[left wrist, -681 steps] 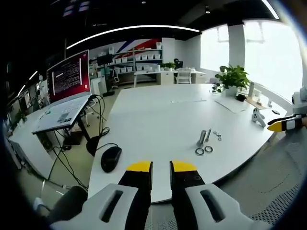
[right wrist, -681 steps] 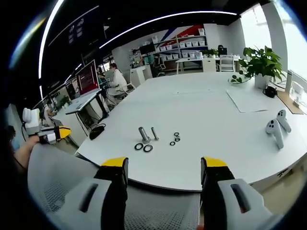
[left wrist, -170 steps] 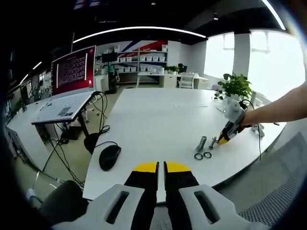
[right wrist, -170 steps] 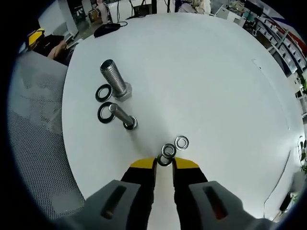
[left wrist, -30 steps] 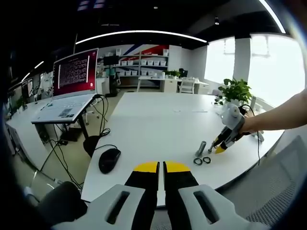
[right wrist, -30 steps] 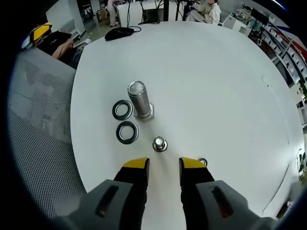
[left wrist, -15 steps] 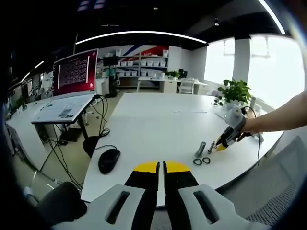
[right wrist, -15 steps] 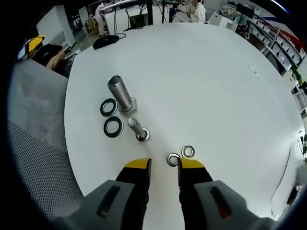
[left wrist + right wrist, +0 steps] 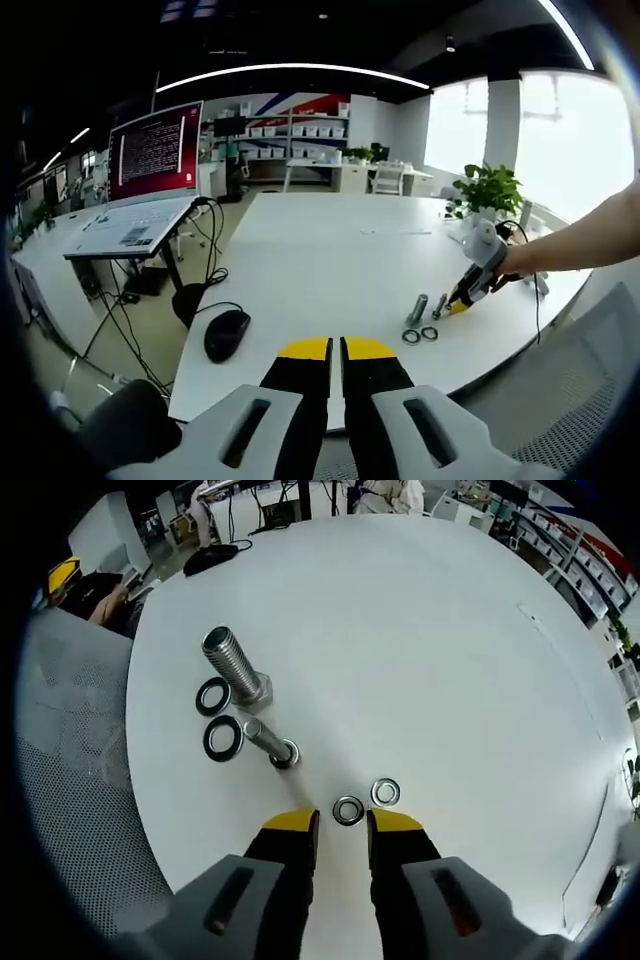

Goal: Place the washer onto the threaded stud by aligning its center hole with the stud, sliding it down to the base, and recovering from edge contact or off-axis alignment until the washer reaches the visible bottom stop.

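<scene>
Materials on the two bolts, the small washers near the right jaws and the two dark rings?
Large bolt and small bolt: bright bare metal, likely steel, glinting threads. Two small washers: shiny silver metal, possibly plated. Two dark rings: matte black, either rubber or black-coated metal; can't tell. Table: smooth matte white.

Open-plan office or lab. Large white tabletop (image 9: 330,260), monitor with text (image 9: 155,155) on side desk, mouse (image 9: 226,333), trailing cables (image 9: 205,280), shelving with white bins (image 9: 290,130), potted plant (image 9: 487,188), big windows (image 9: 570,120), mesh chair (image 9: 70,780).
</scene>
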Action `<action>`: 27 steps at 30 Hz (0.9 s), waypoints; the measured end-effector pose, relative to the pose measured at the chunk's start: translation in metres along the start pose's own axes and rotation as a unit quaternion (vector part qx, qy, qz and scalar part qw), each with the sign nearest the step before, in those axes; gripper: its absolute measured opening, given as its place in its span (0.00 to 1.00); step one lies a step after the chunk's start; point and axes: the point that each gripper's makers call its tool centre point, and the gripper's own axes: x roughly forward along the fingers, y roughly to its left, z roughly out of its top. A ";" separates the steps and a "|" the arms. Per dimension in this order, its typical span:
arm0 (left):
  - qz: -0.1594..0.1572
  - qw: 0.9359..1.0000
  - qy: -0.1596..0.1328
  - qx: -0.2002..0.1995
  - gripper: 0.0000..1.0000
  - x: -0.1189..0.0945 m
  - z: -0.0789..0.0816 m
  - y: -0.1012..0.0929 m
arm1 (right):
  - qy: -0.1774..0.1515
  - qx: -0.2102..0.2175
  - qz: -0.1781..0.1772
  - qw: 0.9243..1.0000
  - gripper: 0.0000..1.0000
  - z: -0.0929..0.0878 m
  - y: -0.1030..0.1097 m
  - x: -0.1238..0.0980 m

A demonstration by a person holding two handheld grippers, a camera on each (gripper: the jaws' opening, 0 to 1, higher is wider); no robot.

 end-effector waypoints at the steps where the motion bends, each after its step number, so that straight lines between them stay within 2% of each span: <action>1: 0.000 1.000 0.000 0.000 0.01 0.000 0.000 0.000 | 0.001 0.000 0.002 1.000 0.22 0.000 0.000 0.000; 9: 0.001 1.000 0.000 0.000 0.01 0.000 0.000 0.000 | 0.013 0.003 -0.003 1.000 0.18 0.000 -0.003 0.001; 12: 0.001 1.000 0.001 0.000 0.01 0.000 0.000 0.000 | 0.018 -0.024 -0.003 1.000 0.16 0.001 0.000 0.001; 16: 0.002 1.000 0.000 -0.001 0.01 0.000 0.000 0.001 | 0.027 -0.022 -0.009 0.999 0.16 0.001 0.000 0.001; 27: 0.003 1.000 -0.001 -0.002 0.01 0.000 0.000 0.001 | 0.014 -0.022 -0.019 0.999 0.15 0.000 -0.001 0.001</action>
